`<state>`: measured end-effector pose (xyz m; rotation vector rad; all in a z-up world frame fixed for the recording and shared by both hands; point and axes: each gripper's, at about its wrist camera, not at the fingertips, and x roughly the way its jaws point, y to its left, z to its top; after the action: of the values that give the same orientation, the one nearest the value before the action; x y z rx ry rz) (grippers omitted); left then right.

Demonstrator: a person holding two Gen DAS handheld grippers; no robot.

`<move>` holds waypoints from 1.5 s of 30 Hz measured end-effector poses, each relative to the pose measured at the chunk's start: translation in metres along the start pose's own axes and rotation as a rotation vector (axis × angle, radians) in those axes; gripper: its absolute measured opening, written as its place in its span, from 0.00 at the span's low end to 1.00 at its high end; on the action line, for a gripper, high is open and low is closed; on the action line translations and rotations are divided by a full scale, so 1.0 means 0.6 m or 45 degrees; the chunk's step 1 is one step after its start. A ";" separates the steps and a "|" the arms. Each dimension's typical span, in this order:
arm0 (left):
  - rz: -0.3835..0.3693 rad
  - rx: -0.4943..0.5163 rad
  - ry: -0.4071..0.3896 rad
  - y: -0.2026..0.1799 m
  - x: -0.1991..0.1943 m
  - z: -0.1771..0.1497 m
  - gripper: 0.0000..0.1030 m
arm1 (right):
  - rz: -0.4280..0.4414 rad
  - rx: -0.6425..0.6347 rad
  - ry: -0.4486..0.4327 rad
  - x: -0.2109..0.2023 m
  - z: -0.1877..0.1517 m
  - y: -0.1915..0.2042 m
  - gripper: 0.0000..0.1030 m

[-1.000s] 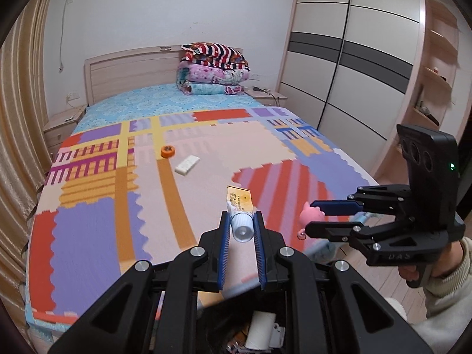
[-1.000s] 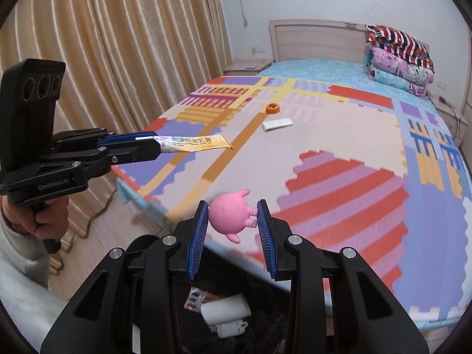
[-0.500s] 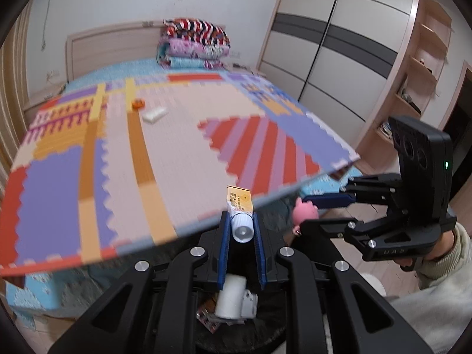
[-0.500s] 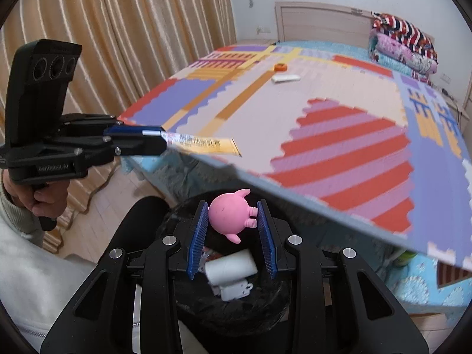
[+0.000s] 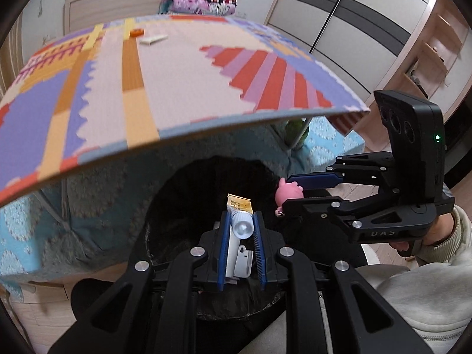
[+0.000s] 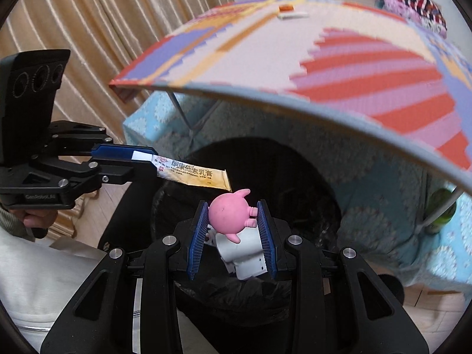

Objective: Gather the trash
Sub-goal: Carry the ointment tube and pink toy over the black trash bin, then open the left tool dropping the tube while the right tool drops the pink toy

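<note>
My left gripper [image 5: 241,221] is shut on a yellow and white ointment tube [image 5: 239,211], which also shows in the right wrist view [image 6: 191,174]. My right gripper [image 6: 232,219] is shut on a pink pig toy [image 6: 231,216], also seen from the left wrist view [image 5: 287,194]. Both are held over the open black-lined trash bin [image 6: 309,183], which stands below the bed's foot edge. White trash [image 6: 244,253] lies inside the bin under the right gripper's jaws.
The bed's colourful foam mat [image 5: 177,82] overhangs the bin. An orange tape roll [image 5: 136,32] and a white flat item [image 5: 152,39] lie far back on it. Curtains [image 6: 88,29] hang on the left, and a wardrobe [image 5: 354,23] stands on the right.
Both grippers have dropped from above the bed to below its edge, tilting down over the bin. Each still holds its item.
</note>
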<state>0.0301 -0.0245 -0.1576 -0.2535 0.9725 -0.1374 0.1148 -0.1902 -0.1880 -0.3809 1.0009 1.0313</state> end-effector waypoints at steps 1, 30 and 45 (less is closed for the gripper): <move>0.003 -0.004 0.016 0.002 0.008 -0.003 0.15 | 0.002 0.007 0.010 0.007 -0.002 -0.003 0.33; 0.021 -0.062 0.263 0.033 0.121 -0.056 0.17 | 0.012 0.108 0.203 0.150 -0.037 -0.033 0.41; 0.035 -0.001 0.149 0.015 0.072 -0.031 0.17 | -0.014 0.112 0.077 0.082 -0.016 -0.034 0.43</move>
<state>0.0391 -0.0285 -0.2046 -0.2342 1.0916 -0.1276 0.1345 -0.1806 -0.2378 -0.3462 1.0934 0.9666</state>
